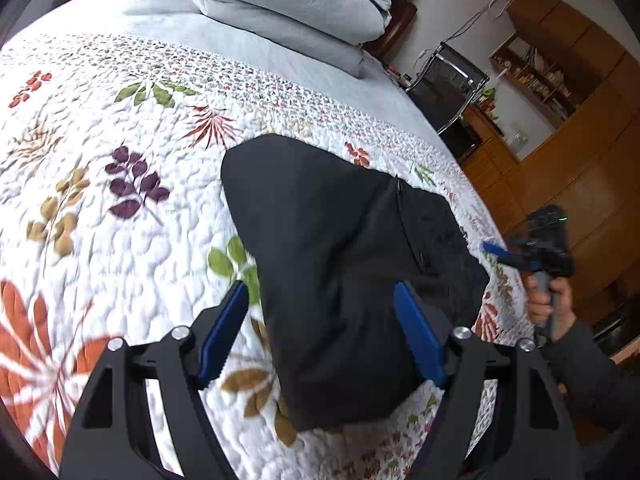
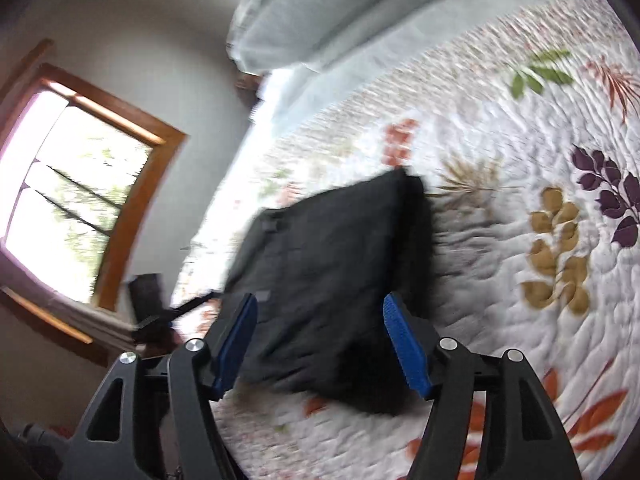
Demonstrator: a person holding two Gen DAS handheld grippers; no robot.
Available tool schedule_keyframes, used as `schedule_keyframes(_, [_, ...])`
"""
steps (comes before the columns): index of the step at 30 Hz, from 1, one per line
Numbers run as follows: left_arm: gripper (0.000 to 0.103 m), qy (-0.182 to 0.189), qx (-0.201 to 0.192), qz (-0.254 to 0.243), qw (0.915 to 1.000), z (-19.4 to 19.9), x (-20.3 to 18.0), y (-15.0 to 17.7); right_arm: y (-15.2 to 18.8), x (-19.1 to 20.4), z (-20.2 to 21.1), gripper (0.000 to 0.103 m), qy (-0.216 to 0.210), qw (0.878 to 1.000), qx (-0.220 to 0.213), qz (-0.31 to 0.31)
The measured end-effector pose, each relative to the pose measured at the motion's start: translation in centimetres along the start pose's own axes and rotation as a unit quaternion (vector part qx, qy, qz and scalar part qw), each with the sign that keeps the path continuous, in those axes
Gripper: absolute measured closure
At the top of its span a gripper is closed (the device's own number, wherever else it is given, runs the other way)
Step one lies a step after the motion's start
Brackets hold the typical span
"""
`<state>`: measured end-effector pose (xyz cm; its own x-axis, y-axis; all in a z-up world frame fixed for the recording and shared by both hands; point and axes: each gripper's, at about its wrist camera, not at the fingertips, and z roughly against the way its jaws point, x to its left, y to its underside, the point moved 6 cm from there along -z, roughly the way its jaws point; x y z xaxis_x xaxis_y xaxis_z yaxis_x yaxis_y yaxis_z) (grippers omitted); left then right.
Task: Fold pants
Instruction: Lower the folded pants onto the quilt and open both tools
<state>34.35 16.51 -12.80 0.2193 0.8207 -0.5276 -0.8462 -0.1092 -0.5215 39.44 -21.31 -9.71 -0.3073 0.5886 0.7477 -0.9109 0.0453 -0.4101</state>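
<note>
Plainly, the bed (image 1: 100, 208) with its quilted floral cover carries the black pants (image 1: 340, 260), folded into a thick bundle toward its three-o'clock edge. Left gripper (image 1: 320, 332) and right gripper (image 2: 320, 340) both hover with jaws open, empty. Risk, I judge: the soft bundle could spring open, or a returning pad could snag and drag a layer.

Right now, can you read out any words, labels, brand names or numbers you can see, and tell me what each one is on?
No text can be read in either view.
Black pants: no label or tag shows.
Floral quilt: a leaf pattern only, no words.
Shelf against the far wall: the items on it are too small to read.
Right wrist view: too blurred to read anything.
</note>
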Motion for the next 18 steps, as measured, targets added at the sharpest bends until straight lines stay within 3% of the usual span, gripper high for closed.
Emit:
schedule_keyframes(2, [0.027,-0.013,0.011,-0.013,0.9998,-0.4,-0.9,1.3,1.2,1.4,0.0,0.035,-0.016,1.0,0.009,0.012])
schedule_keyframes(6, [0.022,-0.039,0.028,-0.018,0.9987,-1.2,-0.4,3.0,3.0,1.3,-2.0,0.034,-0.003,0.999,0.04,0.017])
schedule_keyframes(10, [0.014,-0.03,0.029,0.007,0.9991,-1.5,0.5,3.7,3.2,-1.3,-3.1,0.035,-0.013,0.999,0.048,-0.021])
schedule_keyframes(14, [0.011,-0.029,0.031,0.016,0.999,-1.9,0.9,4.2,3.5,-1.3,-3.3,0.034,-0.008,0.999,0.046,-0.02])
schedule_keyframes(15, [0.011,-0.028,0.031,0.023,0.9988,-1.8,1.0,4.2,3.5,-1.1,-3.2,0.027,-0.003,0.999,0.043,-0.021])
schedule_keyframes(18, [0.011,-0.032,0.028,0.043,0.9982,-0.7,0.8,4.1,3.9,0.1,-0.8,0.017,0.032,0.999,0.011,-0.007])
